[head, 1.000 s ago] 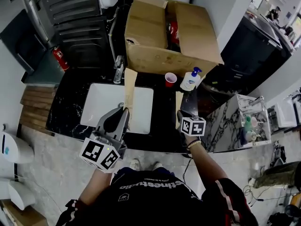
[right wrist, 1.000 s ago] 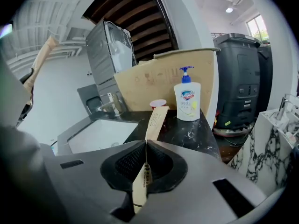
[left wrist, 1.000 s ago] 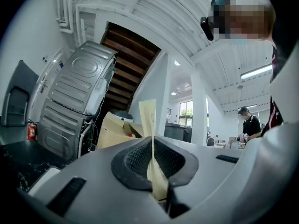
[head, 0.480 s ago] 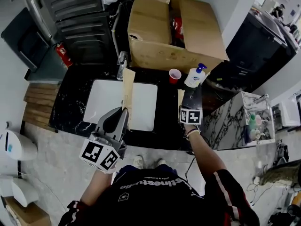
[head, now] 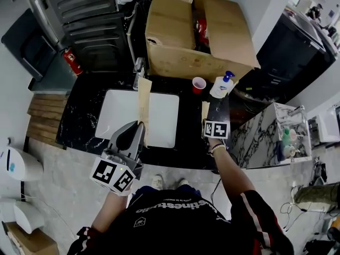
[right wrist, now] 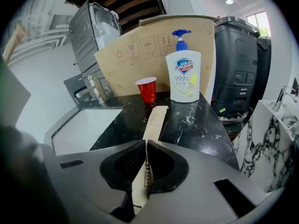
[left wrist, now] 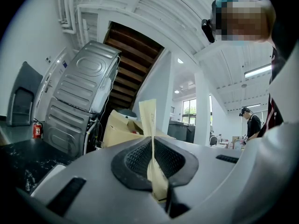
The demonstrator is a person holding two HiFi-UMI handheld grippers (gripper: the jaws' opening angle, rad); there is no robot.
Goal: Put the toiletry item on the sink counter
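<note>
Black sink counter (head: 85,121) holds a white sink (head: 119,116), a red cup (head: 198,84), a soap bottle (head: 221,85) and a big cardboard box (head: 180,62) with red things (head: 201,33) inside. The left gripper (left wrist: 152,141) is squeezed tight on a thin paper packet (left wrist: 149,118) held up over the sink. The right gripper (right wrist: 145,143) is squeezed on a second packet (right wrist: 154,120), low over the counter near the cup.

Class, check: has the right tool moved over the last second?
Yes. In the head view the right tool has gone forward, ending nearer the soap bottle than it was.
</note>
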